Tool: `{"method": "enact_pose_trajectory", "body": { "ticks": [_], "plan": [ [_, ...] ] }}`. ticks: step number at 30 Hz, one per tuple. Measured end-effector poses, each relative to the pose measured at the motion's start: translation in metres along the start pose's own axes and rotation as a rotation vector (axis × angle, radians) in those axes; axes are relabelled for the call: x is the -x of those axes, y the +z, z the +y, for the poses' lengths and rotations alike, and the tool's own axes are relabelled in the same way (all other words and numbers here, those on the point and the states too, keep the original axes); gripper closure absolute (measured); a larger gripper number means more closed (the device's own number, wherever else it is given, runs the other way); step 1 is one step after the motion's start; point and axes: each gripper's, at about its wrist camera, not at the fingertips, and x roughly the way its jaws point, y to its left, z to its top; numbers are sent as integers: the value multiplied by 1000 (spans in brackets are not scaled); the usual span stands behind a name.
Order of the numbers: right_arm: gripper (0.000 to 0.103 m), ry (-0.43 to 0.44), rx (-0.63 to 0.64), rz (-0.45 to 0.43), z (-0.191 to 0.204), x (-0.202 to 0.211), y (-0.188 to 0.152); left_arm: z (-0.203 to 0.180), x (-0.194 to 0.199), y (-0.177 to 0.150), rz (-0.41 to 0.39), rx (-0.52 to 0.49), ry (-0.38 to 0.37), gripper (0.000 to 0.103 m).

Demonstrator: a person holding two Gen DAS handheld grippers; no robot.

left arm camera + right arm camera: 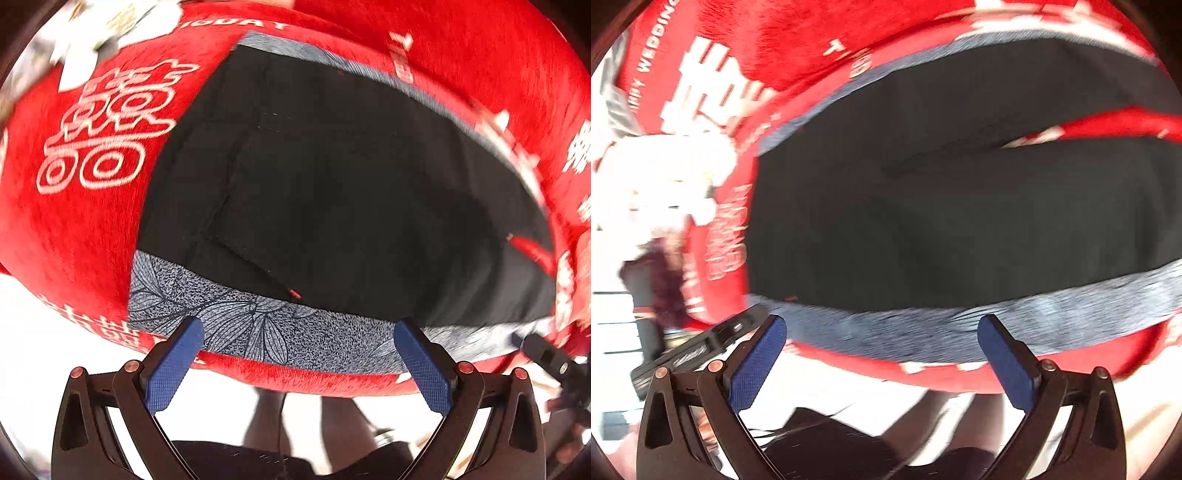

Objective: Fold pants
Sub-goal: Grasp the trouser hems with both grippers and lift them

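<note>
Left wrist view: the left gripper [297, 363] hangs with its blue-padded fingers [173, 365] spread wide and nothing between them. Just ahead of it lie the black fabric pants with a grey leaf-printed band [332, 184], spread flat on the table under its red plush cloth with white lettering [74, 229]. The printed band runs across right in front of the fingertips, close but seemingly not touched. In the right wrist view, which is blurred, the right gripper [882, 360] is likewise wide open and empty, with the same grey band directly ahead of it and the two dark legs parting further off to its right.

Judging from this, the fold has not begun: both grippers look to be approaching the near edge. The next move calls for lowering each onto the band and pinching it before lifting the edge over.
</note>
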Motion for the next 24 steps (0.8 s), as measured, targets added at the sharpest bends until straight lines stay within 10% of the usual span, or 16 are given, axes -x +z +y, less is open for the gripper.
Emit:
{"method": "enact_pose_trajectory", "body": {
  "ticks": [10, 24],
  "plan": [
    [26, 302, -66, 199, -23, -77, -43, 90, -35, -38, 24, 214, -251, 0],
    [26, 454, -267, 83, -97, -64, -52, 82, -59, -26, 18, 265, -431, 1]
  ]
}}
